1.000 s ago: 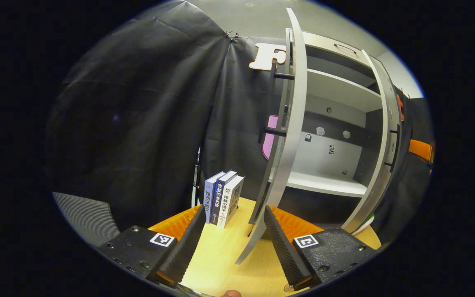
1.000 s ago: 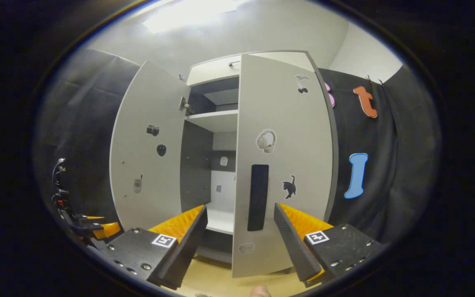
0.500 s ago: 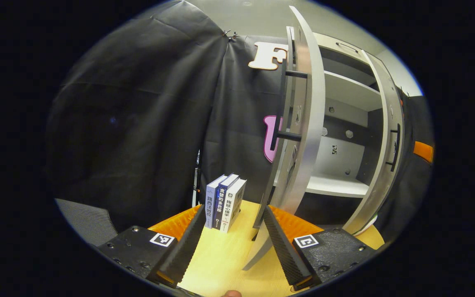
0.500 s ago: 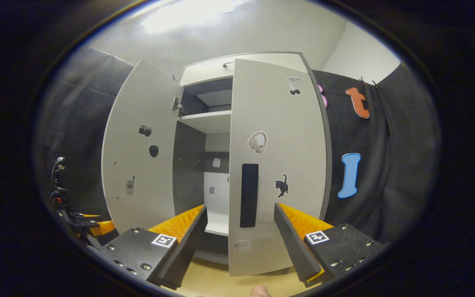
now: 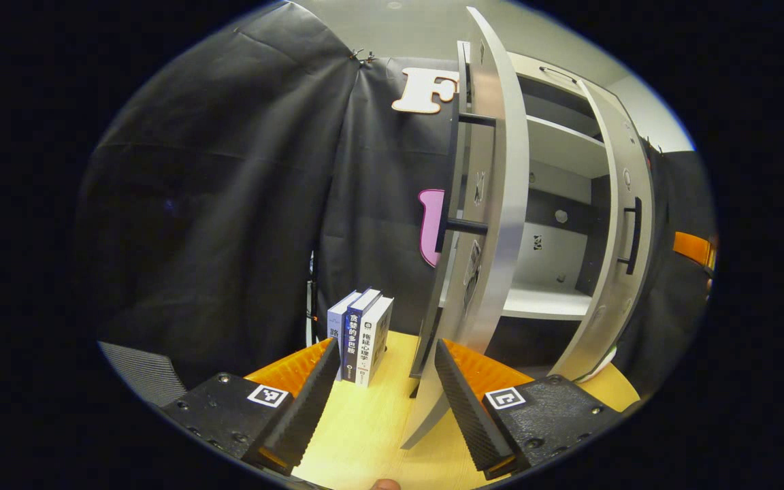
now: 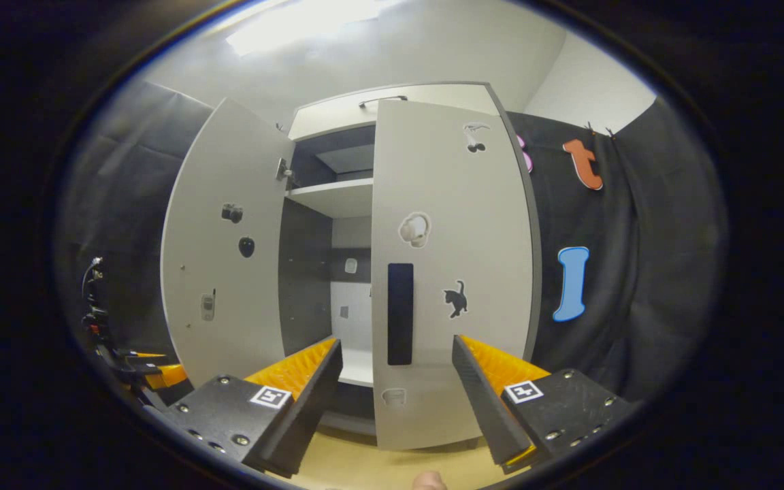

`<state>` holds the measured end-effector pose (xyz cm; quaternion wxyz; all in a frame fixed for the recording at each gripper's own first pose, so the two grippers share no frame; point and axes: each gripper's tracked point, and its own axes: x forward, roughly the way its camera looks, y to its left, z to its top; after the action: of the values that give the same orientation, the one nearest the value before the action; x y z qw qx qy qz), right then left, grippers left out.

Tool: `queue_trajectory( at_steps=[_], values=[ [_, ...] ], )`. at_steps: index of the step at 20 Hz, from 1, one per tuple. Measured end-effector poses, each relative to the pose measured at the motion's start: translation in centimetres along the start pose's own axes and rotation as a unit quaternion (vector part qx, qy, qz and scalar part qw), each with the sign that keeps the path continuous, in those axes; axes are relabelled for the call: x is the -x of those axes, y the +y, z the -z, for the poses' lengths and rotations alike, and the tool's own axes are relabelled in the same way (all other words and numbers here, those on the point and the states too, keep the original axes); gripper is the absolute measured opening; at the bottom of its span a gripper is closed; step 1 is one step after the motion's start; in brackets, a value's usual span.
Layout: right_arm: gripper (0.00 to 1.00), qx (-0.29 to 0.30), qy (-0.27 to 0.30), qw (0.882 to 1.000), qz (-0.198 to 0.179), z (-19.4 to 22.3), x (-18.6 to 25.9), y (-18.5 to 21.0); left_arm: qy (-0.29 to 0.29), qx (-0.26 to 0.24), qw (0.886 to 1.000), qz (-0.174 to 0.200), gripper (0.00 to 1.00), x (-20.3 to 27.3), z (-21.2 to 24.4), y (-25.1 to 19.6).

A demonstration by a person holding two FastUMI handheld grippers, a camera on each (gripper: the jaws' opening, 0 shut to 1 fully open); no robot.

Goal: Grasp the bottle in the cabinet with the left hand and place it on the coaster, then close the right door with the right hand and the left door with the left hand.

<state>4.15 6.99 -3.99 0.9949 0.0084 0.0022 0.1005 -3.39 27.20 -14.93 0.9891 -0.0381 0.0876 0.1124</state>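
Your right gripper (image 6: 395, 381) faces the pale grey right cabinet door (image 6: 453, 272), jaws spread wide and clamped on nothing, with the door's black vertical bar handle (image 6: 400, 314) standing between the fingers but farther off. That door sits nearly flush with the grey cabinet (image 6: 337, 197), so by the look of it you are finishing the right-door step; whether it is fully seated cannot be told from here.

Your left gripper (image 5: 382, 391) is also spread apart and empty. It hovers over the light wooden tabletop (image 5: 365, 435), just beside the edge of the pale grey left cabinet door (image 5: 494, 224), which stands wide open. Three upright books (image 5: 358, 333) rest on the table near that door.

The bottle and coaster cannot be made out in either view. The lower shelf (image 5: 545, 303) looks bare, which suggests the bottle is already out of the cabinet.

Judging from this, what remains is the left door. Bring your left gripper round to that door's outer face, press on the panel near its free edge, and swing it toward the cabinet. Keep the fingers away from the black handle (image 5: 456, 177) on that door and from the books.
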Motion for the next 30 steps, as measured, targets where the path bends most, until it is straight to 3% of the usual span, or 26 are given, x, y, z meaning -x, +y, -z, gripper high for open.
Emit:
queue_trajectory(
  at_steps=[11,30],
  values=[
    [0.98,-0.006,0.004,1.000,-0.009,0.3,-0.3,-0.5,0.000,0.009,1.000,0.005,0.90,0.0,0.2,-1.3],
    [0.98,-0.017,0.003,1.000,0.011,0.6,0.7,-2.7,0.013,-0.014,0.997,0.068,0.90,0.1,1.0,-7.3]
  ],
)
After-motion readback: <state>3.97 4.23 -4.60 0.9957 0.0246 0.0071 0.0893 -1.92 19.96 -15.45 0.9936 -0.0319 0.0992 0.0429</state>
